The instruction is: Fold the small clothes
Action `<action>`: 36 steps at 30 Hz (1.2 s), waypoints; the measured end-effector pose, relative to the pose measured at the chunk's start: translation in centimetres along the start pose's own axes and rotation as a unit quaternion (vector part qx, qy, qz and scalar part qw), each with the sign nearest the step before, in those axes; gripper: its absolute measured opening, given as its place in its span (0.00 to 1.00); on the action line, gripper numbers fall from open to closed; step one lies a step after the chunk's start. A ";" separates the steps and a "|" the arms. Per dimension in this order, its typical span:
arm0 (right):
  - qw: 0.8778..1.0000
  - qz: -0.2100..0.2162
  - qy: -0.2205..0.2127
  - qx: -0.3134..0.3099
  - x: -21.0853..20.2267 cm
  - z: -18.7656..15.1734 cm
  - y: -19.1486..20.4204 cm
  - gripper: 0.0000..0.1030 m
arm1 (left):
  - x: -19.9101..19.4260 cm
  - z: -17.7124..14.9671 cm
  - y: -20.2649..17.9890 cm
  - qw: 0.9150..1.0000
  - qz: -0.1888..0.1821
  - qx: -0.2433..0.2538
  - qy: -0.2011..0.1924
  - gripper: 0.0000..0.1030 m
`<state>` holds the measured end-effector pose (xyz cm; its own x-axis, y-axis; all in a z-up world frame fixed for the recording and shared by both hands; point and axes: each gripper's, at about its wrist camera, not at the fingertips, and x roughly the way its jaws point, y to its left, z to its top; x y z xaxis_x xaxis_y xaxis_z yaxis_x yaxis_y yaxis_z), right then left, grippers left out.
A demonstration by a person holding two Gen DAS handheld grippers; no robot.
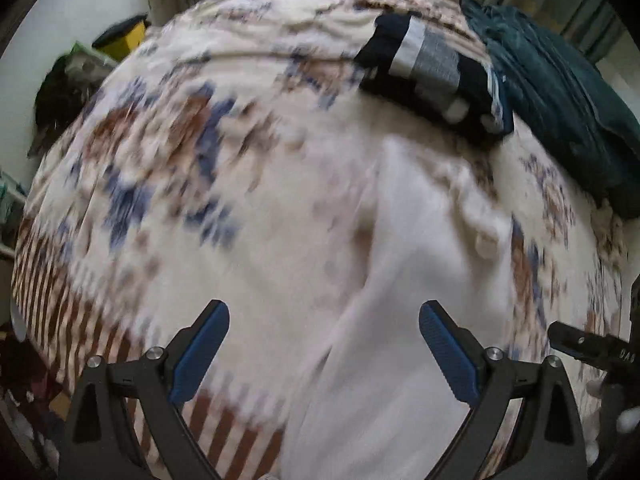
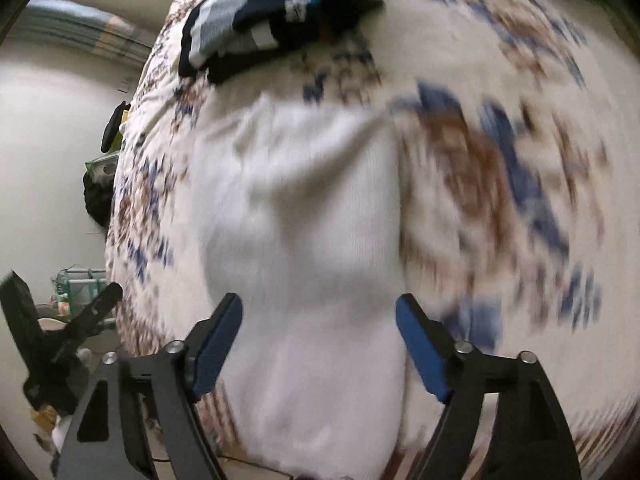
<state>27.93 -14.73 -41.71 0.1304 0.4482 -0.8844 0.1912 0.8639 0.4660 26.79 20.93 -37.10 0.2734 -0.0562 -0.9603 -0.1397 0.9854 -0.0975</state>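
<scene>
A white garment lies on a patterned bedspread, a long strip running toward me; both views are motion-blurred. My left gripper is open and empty, hovering over the garment's left edge. In the right wrist view the same white garment fills the middle. My right gripper is open and empty above the garment's near end. A folded navy, grey and white striped garment lies at the far side of the bed; it also shows in the right wrist view.
A dark teal pile of cloth sits at the far right of the bed. A yellow and black box and dark clutter stand beside the bed's left edge. The other gripper shows at lower left in the right wrist view.
</scene>
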 end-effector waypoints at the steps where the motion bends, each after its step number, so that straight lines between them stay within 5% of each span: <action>1: 1.000 -0.001 0.007 0.008 -0.2 -1.6 -0.2 0.82 | -0.2 -1.4 0.9 1.000 -0.004 -0.002 0.014 0.95; 10: 0.993 -0.052 0.065 0.083 2.4 -19.0 -2.8 0.82 | 3.5 -15.1 6.6 0.989 0.003 0.015 0.144 0.95; 17: 0.989 -0.078 0.075 0.102 5.6 -25.1 -4.1 0.81 | 9.3 -20.6 5.6 0.975 -0.055 -0.012 0.213 0.93; 20: 0.989 -0.090 0.076 0.090 6.6 -26.2 -3.3 0.81 | 9.6 -21.3 4.0 0.980 -0.068 0.009 0.185 0.73; 22: 0.988 -0.115 0.075 0.075 7.2 -26.8 -2.8 0.81 | 9.2 -21.6 3.0 0.982 -0.067 0.026 0.173 0.23; 24: 0.986 -0.137 0.072 0.067 7.8 -26.5 -2.4 0.79 | 8.7 -21.8 2.3 0.983 -0.076 0.029 0.163 0.11; 25: 0.985 -0.147 0.072 0.062 8.3 -26.7 -2.4 0.74 | 8.2 -21.9 2.0 0.984 -0.082 0.028 0.155 0.10; 26: 0.983 -0.157 0.075 0.055 8.9 -26.8 -2.4 0.51 | 7.7 -22.1 1.8 0.984 -0.088 0.024 0.151 0.09; 27: 0.981 -0.169 0.079 0.051 9.3 -26.9 -2.4 0.13 | 7.2 -22.2 1.8 0.985 -0.095 0.018 0.145 0.09; 36: 0.984 -0.178 0.018 0.025 5.6 -28.5 -1.6 0.08 | 3.9 -22.3 3.0 0.975 -0.169 -0.058 0.133 0.08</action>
<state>0.58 -7.02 -48.15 0.0119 0.1280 -0.9917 0.2669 0.9554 0.1266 6.17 20.07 -46.98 0.0685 -0.4289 -0.9007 -0.1954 0.8796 -0.4337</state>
